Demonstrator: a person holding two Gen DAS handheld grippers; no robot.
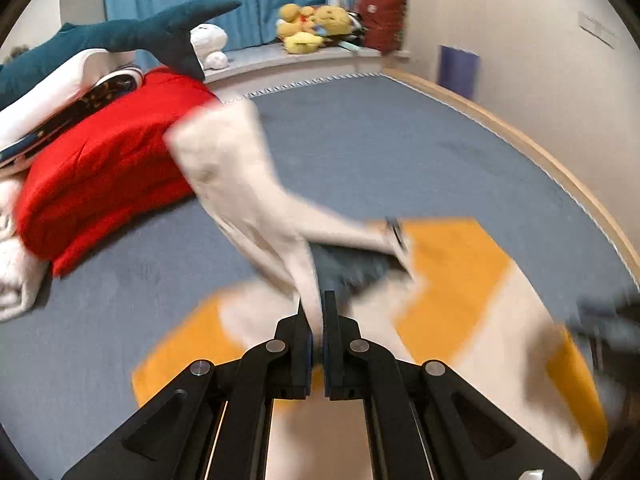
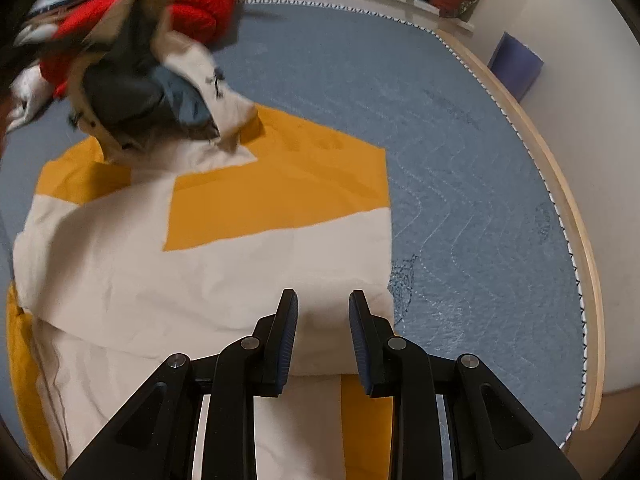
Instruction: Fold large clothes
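Observation:
A large cream and orange hooded jacket (image 2: 208, 240) lies on the blue quilted bed (image 2: 460, 160). My left gripper (image 1: 317, 304) is shut on the jacket's cream hood (image 1: 240, 176) and holds it lifted above the body; the view is blurred by motion. In the right wrist view the raised hood (image 2: 160, 80) shows its dark lining at the upper left. My right gripper (image 2: 323, 304) is open, its fingers (image 2: 288, 320) just above the folded cream edge of the jacket near its right side.
A red folded quilt (image 1: 112, 168) and white bedding (image 1: 16, 264) lie at the left, with a plush shark (image 1: 120, 36) on top. Plush toys (image 1: 312, 24) and a red bag (image 1: 380, 16) sit on the sill. The bed's wooden edge (image 2: 560, 184) and a blue box (image 2: 516, 64) are on the right.

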